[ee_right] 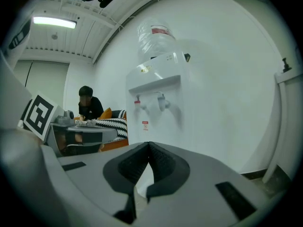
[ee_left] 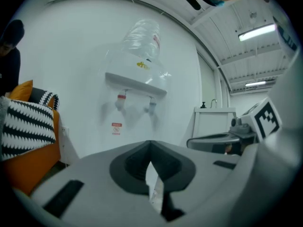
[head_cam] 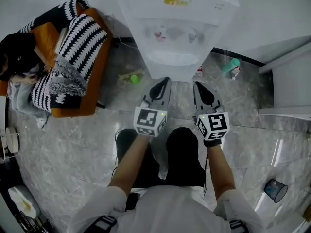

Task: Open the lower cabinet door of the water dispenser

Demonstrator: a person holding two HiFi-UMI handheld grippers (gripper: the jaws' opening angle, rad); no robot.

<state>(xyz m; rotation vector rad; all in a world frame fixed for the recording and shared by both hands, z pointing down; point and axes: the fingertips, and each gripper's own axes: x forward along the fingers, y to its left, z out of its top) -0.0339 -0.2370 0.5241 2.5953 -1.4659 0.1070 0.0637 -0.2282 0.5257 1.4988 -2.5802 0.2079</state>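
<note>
Jaws together on left gripper (head_cam: 165,80), right gripper (head_cam: 197,84); bottle (ee_left: 141,37) tops dispenser (head_cam: 180,28).

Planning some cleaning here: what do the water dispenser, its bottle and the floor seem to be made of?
The water dispenser has a smooth white casing, probably plastic. Its bottle is translucent, likely plastic too. The floor is grey, veined and glossy enough to mirror light: polished stone or tile.

Bright ceiling lights (ee_right: 54,22), dark fisheye edges, perhaps slight blur.
</note>
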